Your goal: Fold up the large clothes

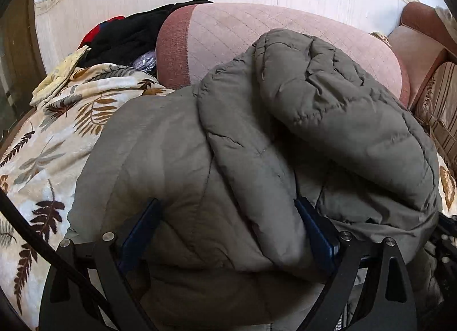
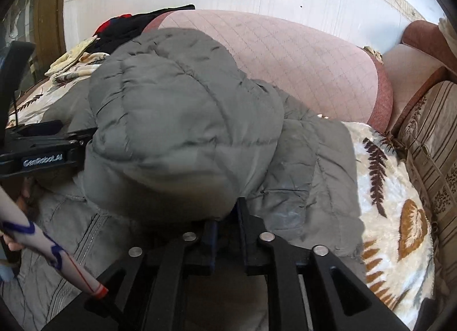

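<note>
A bulky olive-grey quilted puffer jacket [image 1: 257, 142] is lying bunched on a cream fleece blanket printed with brown fern leaves [image 1: 48, 142], in front of a pink quilted sofa backrest [image 1: 242, 33]. The left gripper [image 1: 228, 231] is standing wide apart with a thick fold of the jacket bulging between its blue pads, apparently straddling rather than pinching it. The right gripper [image 2: 228, 216], at the jacket's near edge, is nearly closed, its tips hidden under the fabric, so a grip is uncertain.
</note>
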Demonstrator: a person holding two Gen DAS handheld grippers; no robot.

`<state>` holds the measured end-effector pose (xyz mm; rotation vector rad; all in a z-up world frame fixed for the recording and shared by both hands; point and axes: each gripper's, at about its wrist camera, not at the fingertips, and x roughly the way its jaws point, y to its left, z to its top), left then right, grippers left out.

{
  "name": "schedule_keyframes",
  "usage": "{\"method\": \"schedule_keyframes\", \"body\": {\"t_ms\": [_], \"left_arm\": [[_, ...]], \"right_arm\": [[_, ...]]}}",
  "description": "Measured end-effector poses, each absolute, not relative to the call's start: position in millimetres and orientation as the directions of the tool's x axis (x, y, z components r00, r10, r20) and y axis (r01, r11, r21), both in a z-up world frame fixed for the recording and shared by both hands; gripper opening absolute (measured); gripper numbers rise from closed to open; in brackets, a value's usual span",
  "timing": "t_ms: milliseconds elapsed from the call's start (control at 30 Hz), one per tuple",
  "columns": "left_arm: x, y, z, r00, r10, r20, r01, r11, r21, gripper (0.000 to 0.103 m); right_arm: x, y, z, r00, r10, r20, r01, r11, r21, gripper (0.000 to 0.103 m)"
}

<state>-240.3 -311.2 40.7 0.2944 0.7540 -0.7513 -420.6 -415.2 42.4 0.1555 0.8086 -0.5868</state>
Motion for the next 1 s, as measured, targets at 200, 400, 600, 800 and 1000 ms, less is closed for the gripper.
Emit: {"method": "schedule_keyframes", "body": {"t_ms": [200,400,600,800,1000], "left_arm": [[-237.6,-306.1,39.4,0.492,-0.505,-0.709,0.699,0.714,-0.024,0.094],[-234.7,-303.0,40.3,0.491,-0.505,-0.710,0.696,0.717,-0.029,0.094],[-231.8,-304.4,37.7,0.494,-0.501,-0.711,0.698,0.716,-0.021,0.097],[-231.7,-302.4,38.5,0.496,-0.508,-0.704,0.697,0.717,-0.026,0.098],[-237.9,-286.2,65.3,0.522,-0.566,-0.638,0.696,0.715,-0.066,0.096]], "right_arm": [[-448.7,-408.3,87.0,0.630,-0.408,-0.661,0.553,0.833,0.013,0.015],[-415.7,-422.0,108.5,0.692,-0.341,-0.637,0.518,0.848,0.109,0.026],[-383.6,-453.1,41.8,0.595,-0.252,-0.763,0.555,0.815,0.164,0.026],[-384.5,-456.2,24.5,0.616,-0.225,-0.755,0.549,0.809,0.208,0.026],[-392.5,-447.9,40.0,0.620,-0.243,-0.746,0.549,0.814,0.191,0.026]]}}
